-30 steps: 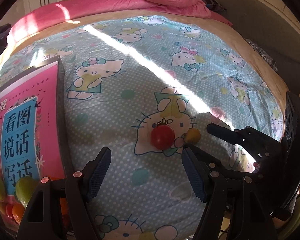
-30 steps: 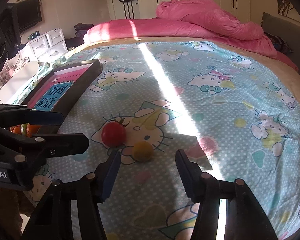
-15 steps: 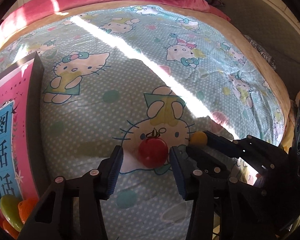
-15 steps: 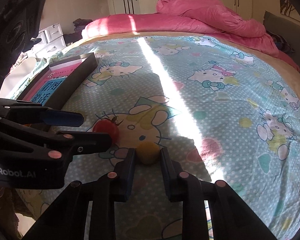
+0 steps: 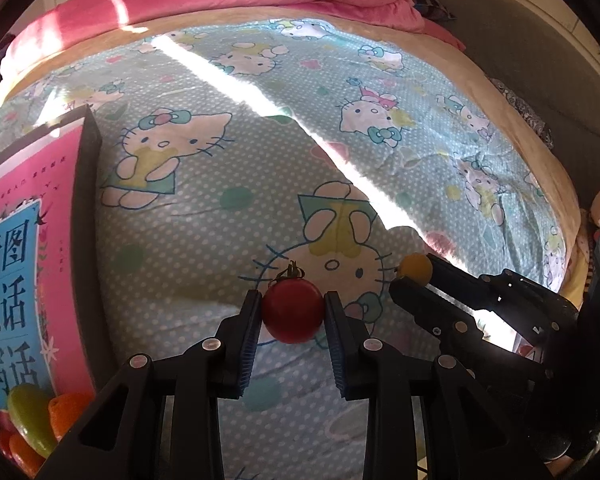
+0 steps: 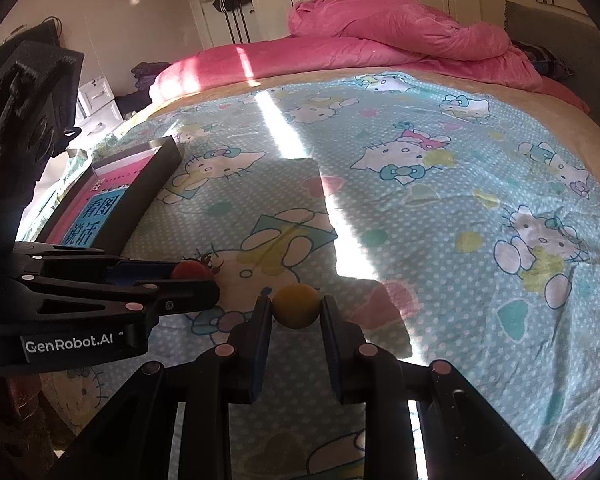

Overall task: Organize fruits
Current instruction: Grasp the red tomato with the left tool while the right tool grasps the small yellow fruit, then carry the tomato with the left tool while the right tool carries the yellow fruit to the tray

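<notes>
My left gripper is shut on a red cherry tomato with a green stem, just above the Hello Kitty bedsheet. My right gripper is shut on a yellow cherry tomato. In the left wrist view the yellow tomato sits between the right gripper's black fingers at the right. In the right wrist view the red tomato shows partly behind the left gripper's fingers. A black tray lined with a pink book holds several green and orange fruits at the lower left.
The tray lies on the bed's left side. A crumpled pink duvet covers the far end of the bed. A strip of sunlight crosses the sheet. White drawers and wardrobes stand beyond the bed.
Both grippers have closed: the left on the red tomato, the right on the yellow one. Both moved forward to the fruits from open positions a second ago.
</notes>
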A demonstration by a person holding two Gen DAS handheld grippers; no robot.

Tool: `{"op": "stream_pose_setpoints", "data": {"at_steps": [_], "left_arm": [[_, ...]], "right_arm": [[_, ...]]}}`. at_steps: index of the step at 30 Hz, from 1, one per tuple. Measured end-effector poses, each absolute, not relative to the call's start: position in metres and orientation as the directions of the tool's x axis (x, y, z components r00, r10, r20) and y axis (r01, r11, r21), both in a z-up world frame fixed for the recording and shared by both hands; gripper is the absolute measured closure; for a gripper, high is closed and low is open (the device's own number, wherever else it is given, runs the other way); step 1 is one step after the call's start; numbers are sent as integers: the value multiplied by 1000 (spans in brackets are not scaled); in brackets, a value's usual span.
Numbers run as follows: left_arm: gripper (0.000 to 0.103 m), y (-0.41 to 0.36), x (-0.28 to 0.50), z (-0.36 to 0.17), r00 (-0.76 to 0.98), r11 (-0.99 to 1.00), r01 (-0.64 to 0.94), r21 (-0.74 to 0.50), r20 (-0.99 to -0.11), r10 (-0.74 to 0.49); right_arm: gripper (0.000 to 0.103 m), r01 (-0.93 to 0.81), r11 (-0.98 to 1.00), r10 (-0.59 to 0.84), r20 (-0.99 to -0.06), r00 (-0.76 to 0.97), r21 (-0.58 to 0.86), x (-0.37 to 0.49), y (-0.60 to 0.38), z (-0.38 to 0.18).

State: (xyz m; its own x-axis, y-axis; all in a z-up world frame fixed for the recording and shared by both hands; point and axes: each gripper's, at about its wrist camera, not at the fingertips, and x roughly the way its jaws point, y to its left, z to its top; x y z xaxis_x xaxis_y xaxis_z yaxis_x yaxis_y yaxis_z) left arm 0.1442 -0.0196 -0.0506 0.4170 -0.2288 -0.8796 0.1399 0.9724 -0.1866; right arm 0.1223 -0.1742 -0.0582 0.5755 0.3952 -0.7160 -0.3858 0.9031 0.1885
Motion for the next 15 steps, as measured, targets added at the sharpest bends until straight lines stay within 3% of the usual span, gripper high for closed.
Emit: {"op": "stream_pose_setpoints", "data": {"at_steps": [15], "left_arm": [[71, 83, 93, 23, 573, 992, -15, -122, -814, -91]], "right_arm": [[78, -539, 805, 565, -596, 570, 248, 87, -132, -11]]}}
